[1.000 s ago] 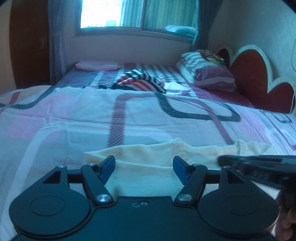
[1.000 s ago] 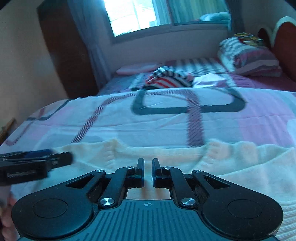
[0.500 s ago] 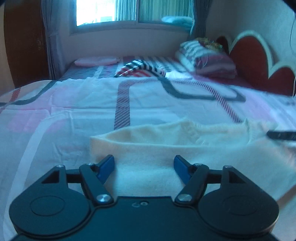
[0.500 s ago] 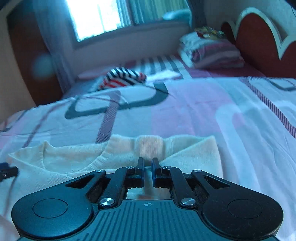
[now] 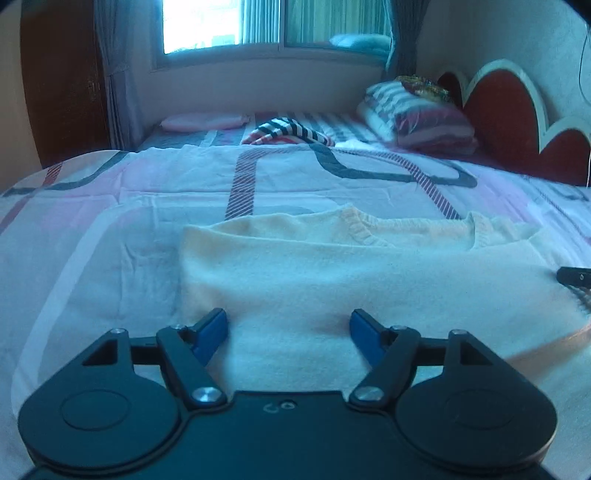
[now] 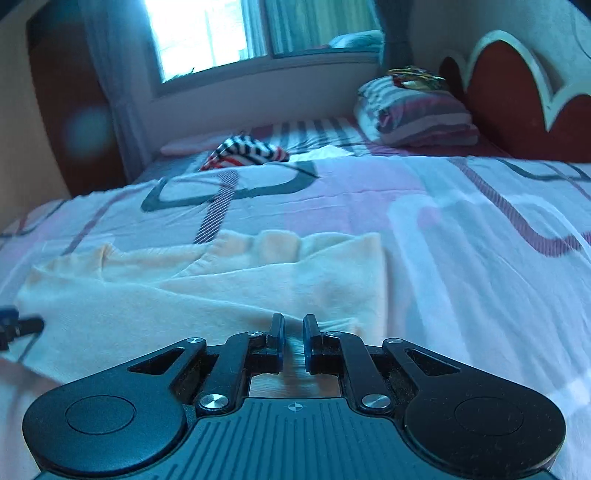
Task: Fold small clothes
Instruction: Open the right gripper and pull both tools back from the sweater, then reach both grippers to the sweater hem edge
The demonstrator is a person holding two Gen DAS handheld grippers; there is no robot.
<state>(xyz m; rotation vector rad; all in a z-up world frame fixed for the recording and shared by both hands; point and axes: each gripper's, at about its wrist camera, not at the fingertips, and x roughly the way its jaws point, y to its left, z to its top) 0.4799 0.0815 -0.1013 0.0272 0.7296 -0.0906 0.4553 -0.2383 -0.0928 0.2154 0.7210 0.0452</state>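
Note:
A small cream knitted sweater (image 5: pixel 332 273) lies flat on the bed, neckline away from me; it also shows in the right wrist view (image 6: pixel 184 295). My left gripper (image 5: pixel 288 332) is open, its blue-padded fingers spread above the sweater's near left part, holding nothing. My right gripper (image 6: pixel 293 332) is shut, its fingers pinching the sweater's near edge toward its right side. The tip of the right gripper (image 5: pixel 574 277) shows at the right edge of the left wrist view, and the tip of the left gripper (image 6: pixel 14 326) at the left edge of the right wrist view.
The bed has a pink, white and grey patterned sheet (image 5: pixel 110 229). A striped garment (image 5: pixel 288 134) and a pink folded cloth (image 5: pixel 207 122) lie at the far end. Striped pillows (image 5: pixel 417 118) rest against a red headboard (image 5: pixel 498 125). A window (image 5: pixel 258 22) is behind.
Both grippers have moved apart: the left toward the sweater's left side, the right toward its right side. The right stayed shut on the cloth, the left stayed open.

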